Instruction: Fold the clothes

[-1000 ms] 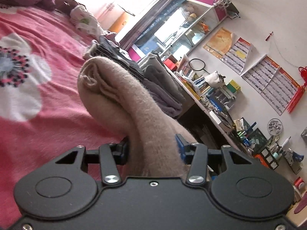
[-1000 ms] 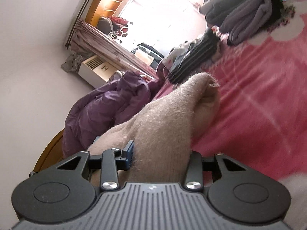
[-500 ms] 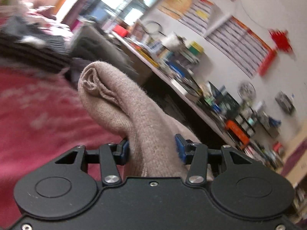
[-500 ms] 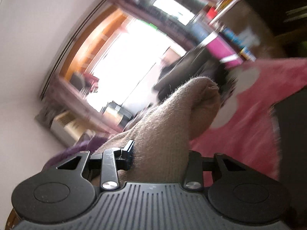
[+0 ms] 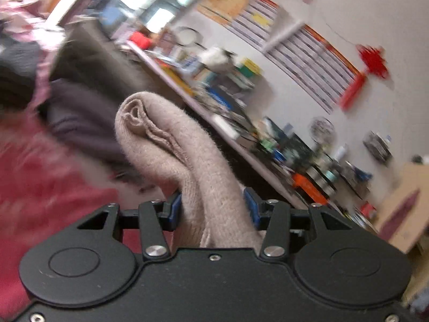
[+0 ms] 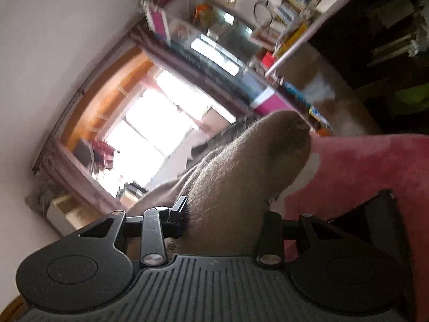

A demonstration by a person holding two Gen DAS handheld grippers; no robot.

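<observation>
Both tongs are squeezed tight on a fuzzy beige sweater (image 5: 171,145). The left tongs (image 5: 213,209) and right tongs (image 6: 225,214) hold it up over the pink bed (image 6: 362,166). Its fold is not done, since it hangs bunched.

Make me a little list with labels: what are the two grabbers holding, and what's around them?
left gripper: shut on the beige knit garment
right gripper: shut on the same beige knit, bunched between the jaws
underneath: pink bedspread
behind, left view: cluttered shelf, wall calendars
behind, right view: bright window
picture quality: background blurred
</observation>
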